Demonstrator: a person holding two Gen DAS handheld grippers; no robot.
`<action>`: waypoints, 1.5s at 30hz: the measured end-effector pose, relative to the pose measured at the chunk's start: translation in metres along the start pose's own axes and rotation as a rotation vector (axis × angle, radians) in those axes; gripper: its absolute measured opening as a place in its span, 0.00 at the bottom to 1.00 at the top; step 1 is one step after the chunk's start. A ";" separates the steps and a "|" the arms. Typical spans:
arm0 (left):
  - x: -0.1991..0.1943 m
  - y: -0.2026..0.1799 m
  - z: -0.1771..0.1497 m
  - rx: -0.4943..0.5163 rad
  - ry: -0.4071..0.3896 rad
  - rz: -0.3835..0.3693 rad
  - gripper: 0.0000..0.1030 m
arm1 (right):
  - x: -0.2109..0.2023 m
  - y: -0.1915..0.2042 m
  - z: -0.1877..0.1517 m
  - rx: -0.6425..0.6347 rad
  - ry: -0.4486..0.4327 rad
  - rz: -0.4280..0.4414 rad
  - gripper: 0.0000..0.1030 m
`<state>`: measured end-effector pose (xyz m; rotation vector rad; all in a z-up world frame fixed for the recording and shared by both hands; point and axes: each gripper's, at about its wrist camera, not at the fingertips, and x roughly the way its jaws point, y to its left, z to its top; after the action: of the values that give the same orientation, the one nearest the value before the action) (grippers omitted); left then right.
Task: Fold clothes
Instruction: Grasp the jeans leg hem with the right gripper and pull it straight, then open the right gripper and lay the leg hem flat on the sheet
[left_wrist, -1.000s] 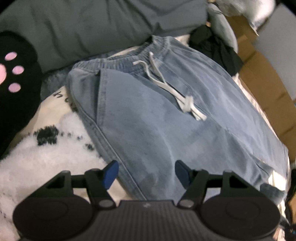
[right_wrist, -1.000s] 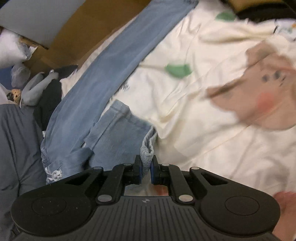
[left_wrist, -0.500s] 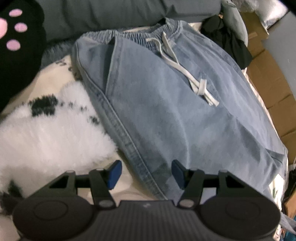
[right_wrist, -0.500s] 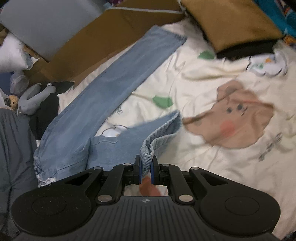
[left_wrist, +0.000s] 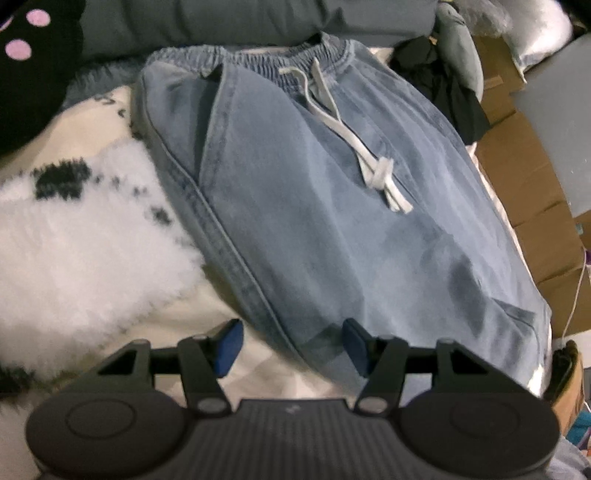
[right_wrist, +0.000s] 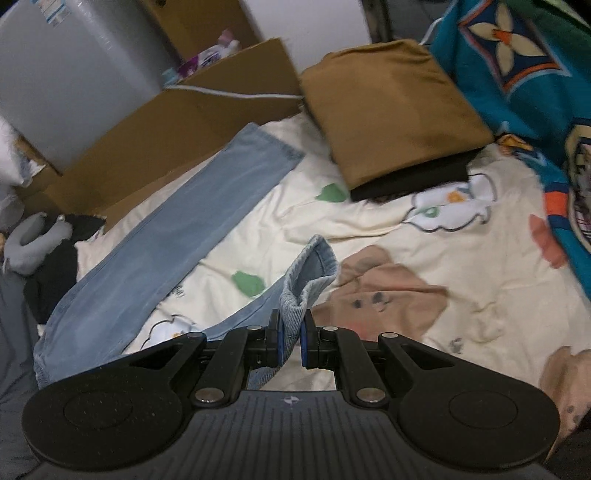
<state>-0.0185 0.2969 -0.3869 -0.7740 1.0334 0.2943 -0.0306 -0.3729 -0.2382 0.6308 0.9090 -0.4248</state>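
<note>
Cream bedding (right_wrist: 369, 221) printed with green blobs and a tan bear face covers the bed, with cardboard boxes (right_wrist: 177, 125) along its far edge. One pair of light blue jeans (left_wrist: 332, 206) lies across the bed, and two claws work on it.

Only the left wrist view shows the top of the jeans: a gathered elastic waistband (left_wrist: 258, 59), one white drawstring (left_wrist: 354, 147) knotted and trailing down the front, and a long side seam. Beside that seam lies a white fluffy blanket with black spots (left_wrist: 85, 229), and a black cushion with pink dots (left_wrist: 33, 55) sits at the far left. The left claw (left_wrist: 291, 345) stands wide, its blue pads either side of the jeans' seam edge without gripping it.

Only the right wrist view shows the two legs. One leg (right_wrist: 177, 221) lies flat and straight towards the boxes. The right claw (right_wrist: 291, 341) is clamped on the hem of the other leg (right_wrist: 310, 266), which is lifted off the bedding, its cuff curling open. That view also shows one folded brown garment (right_wrist: 388, 107) stacked on a black one, a teal patterned blanket (right_wrist: 517, 74) at right, and a grey soft toy (right_wrist: 33, 240) at left.
</note>
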 end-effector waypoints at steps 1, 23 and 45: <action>0.001 -0.001 -0.001 0.004 0.007 0.000 0.60 | -0.004 -0.004 0.000 0.003 -0.001 -0.006 0.07; -0.012 -0.003 0.012 -0.059 -0.013 0.043 0.19 | -0.039 -0.032 -0.015 -0.072 0.099 -0.157 0.07; -0.030 -0.024 0.014 0.120 0.015 0.176 0.41 | 0.037 -0.092 -0.038 0.021 0.214 -0.250 0.40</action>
<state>-0.0111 0.2938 -0.3470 -0.5790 1.1256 0.3735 -0.0871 -0.4191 -0.3159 0.5911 1.1955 -0.5986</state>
